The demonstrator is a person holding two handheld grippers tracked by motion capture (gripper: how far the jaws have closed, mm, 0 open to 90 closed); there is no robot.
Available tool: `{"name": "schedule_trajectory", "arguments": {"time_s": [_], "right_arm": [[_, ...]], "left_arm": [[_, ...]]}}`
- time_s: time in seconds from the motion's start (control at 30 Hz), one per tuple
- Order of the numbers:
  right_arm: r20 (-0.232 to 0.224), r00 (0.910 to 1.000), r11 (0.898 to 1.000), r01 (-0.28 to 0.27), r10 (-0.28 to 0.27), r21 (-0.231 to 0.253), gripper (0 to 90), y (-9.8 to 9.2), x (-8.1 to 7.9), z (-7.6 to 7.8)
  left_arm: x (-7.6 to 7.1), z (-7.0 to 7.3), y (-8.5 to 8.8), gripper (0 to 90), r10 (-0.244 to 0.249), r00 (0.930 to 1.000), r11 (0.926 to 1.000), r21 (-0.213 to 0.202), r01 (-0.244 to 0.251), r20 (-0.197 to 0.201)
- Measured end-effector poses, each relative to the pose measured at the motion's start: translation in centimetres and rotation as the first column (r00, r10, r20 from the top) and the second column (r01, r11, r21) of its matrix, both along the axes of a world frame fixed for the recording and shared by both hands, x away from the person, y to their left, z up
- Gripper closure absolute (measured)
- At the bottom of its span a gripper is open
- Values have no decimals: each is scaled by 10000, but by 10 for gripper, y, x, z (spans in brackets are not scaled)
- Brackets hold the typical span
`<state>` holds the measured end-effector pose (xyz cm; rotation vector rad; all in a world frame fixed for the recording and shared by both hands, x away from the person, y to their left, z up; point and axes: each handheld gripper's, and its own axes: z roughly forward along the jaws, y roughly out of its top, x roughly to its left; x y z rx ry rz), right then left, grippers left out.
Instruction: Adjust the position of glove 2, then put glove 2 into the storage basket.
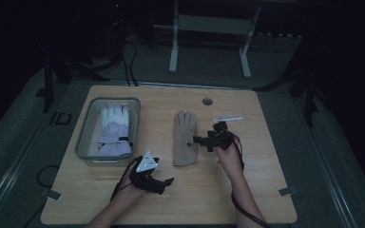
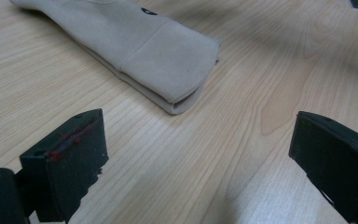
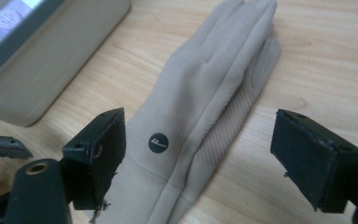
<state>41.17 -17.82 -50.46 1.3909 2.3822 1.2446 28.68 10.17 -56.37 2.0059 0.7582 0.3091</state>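
While the beige glove (image 1: 185,138) lay flat near the table's (image 1: 247,199) middle in the high view, fingers toward the far edge & cuff toward the near edge, the right gripper (image 1: 203,140) hung just beside its cuff half, on the right-edge side, jaws wide apart w/ nothing between them. The left gripper (image 1: 167,182) sat nearer the near edge, left of the glove's cuff, also spread & empty. A grey bin (image 1: 86,124) toward the left edge held a white/lilac glove (image 1: 114,130); a thin white strip (image 1: 228,118) lay beyond the right gripper.

In the left gripper view, the glove's cuff (image 2: 168,70) showed as a doubled soft layer w/ an open mouth at its end, resting on bare wood ahead of the gap. Both black jaws stood far apart, clear of it.

In the right gripper view, the glove (image 3: 205,107) ran up the gap, a round dark logo patch (image 3: 158,143) near the wrist seam, ribbed fabric along one side. Jaws gaped to either side, pads not pressing on it. The bin's wall (image 3: 51,70) stood to the upper left.

Judgement: glove prob. light, limp, fleece-like; it would sag & fold if lifted at one end, not fragile, not slippery. Best hold likely the cuff, where doubled cloth gives the pads bulk; a pinch at the fingertips would let the rest dangle & drag.
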Motion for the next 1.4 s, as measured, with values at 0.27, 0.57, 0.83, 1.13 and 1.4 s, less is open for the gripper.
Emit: {"name": "schedule_trajectory", "arguments": {"time_s": [0.27,0.57,0.83,1.13,1.4], "right_arm": [[3,9998,9989,-206,206,-415,149,17,18,7],[-186,9998,9949,-5,-13,-1010,236,36,56,-5],[-1001,9946,9928,138,-258,-1190,235,47,80,-23],[-1664,9857,9929,47,-246,-1192,424,50,87,-32],[-1842,9818,9943,278,-465,-1027,603,47,87,-34]], "left_arm": [[10,10,-26,65,-839,9950,9879,1355,760,542],[24,22,-49,220,-1184,9832,9750,2036,887,1389],[35,17,-72,220,-1811,9750,9381,3201,1320,1287],[49,6,-81,497,-1862,9797,8983,4168,1391,743],[54,6,-84,706,-1502,9856,8984,4269,1030,782]]}}
